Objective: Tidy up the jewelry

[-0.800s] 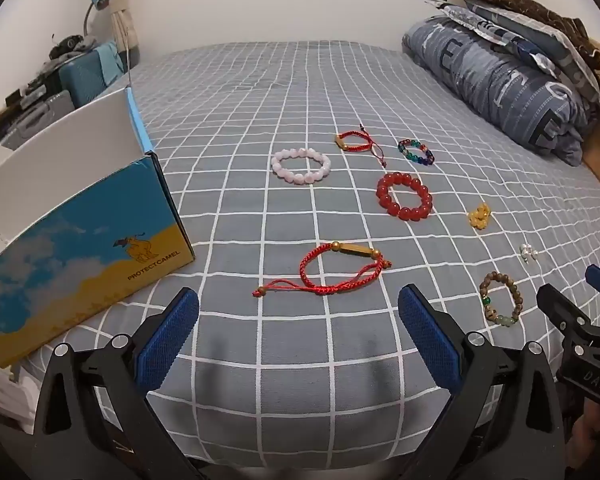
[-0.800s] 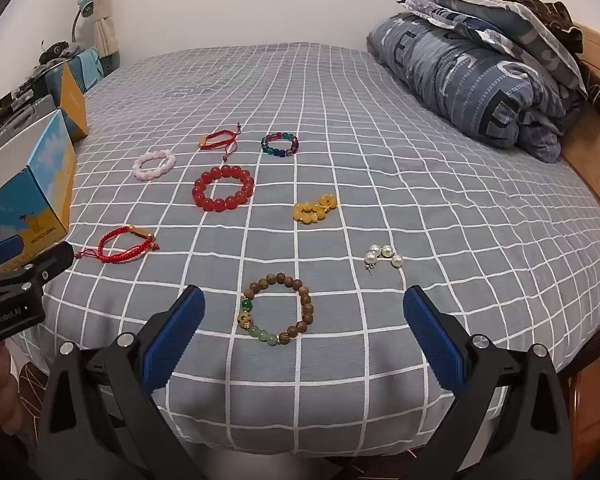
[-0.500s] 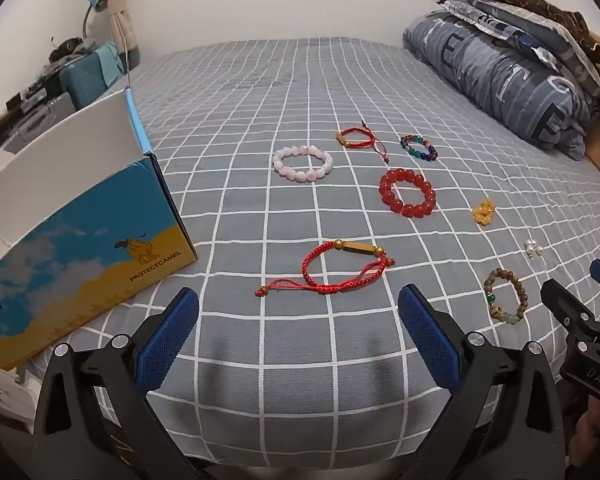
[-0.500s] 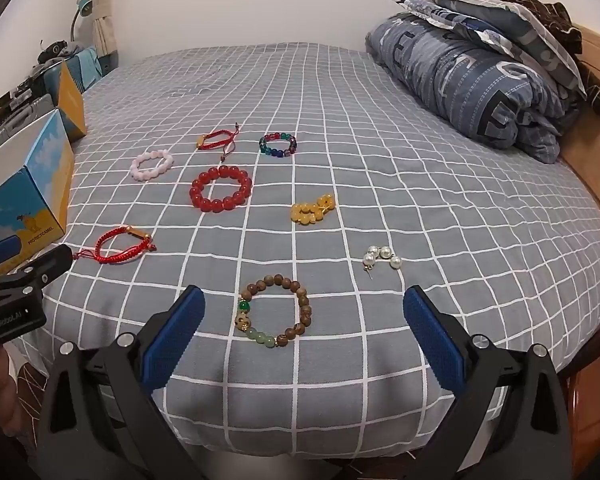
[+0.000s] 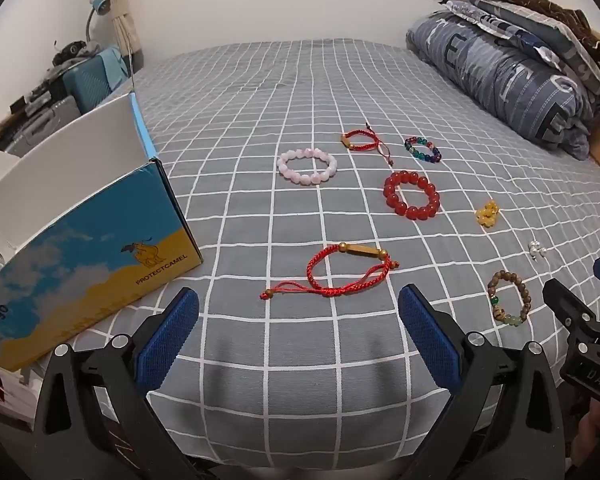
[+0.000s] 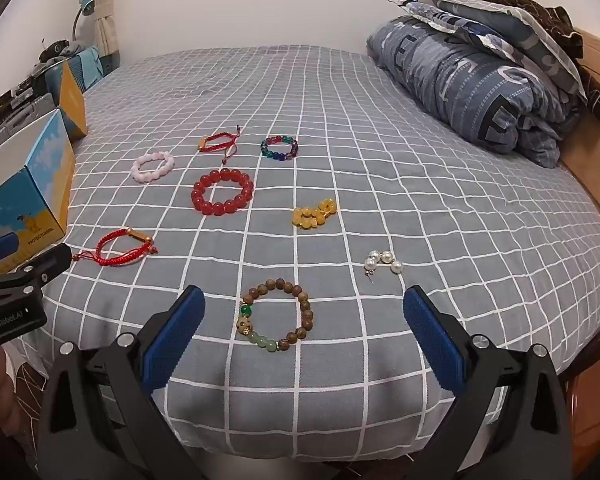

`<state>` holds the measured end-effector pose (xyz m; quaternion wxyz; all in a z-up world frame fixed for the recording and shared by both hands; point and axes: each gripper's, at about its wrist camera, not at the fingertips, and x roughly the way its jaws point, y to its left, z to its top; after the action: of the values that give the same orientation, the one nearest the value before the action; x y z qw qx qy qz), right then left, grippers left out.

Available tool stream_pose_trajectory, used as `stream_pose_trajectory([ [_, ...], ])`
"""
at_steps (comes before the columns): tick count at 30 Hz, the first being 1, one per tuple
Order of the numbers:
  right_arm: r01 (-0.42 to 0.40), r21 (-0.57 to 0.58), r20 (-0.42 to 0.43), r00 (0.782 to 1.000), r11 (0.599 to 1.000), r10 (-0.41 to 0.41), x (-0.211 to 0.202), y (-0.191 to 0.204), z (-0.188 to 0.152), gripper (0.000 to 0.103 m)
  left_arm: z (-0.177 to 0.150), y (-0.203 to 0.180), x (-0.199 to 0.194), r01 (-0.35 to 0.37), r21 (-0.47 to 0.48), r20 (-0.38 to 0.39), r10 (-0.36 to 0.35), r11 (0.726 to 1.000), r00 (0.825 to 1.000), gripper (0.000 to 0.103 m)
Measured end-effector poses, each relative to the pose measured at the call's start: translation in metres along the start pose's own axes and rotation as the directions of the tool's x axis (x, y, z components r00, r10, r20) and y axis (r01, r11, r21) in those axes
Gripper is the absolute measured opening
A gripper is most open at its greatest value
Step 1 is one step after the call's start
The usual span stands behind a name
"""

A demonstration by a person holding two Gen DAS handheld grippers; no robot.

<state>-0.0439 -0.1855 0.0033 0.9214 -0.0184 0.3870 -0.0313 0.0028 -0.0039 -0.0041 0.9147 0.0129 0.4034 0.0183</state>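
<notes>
Eight pieces of jewelry lie spread apart on the checked bed (image 6: 380,128), none touching, likely so you can take each one cleanly. Your left gripper (image 5: 298,312) hangs with its jaws wide apart just short of the red cord bracelet (image 5: 340,272), the piece nearest the open box (image 5: 80,240) at the bed's left edge, where things probably belong. Your right gripper (image 6: 302,316) is equally spread and empty, lined up on the wooden bead bracelet (image 6: 276,320), with the pearl earrings (image 6: 382,260) near on its right. Nothing is boxed yet.
</notes>
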Motion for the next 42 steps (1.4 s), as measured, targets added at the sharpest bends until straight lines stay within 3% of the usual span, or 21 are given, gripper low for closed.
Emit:
stream_pose_trajectory([
  [42, 0.005, 0.012, 0.013, 1.000, 1.000, -0.005, -0.003, -0.007, -0.001, 0.095, -0.001, -0.008, -0.010, 0.024, 0.020, -0.015, -0.024, 1.000, 1.000, 0.098],
])
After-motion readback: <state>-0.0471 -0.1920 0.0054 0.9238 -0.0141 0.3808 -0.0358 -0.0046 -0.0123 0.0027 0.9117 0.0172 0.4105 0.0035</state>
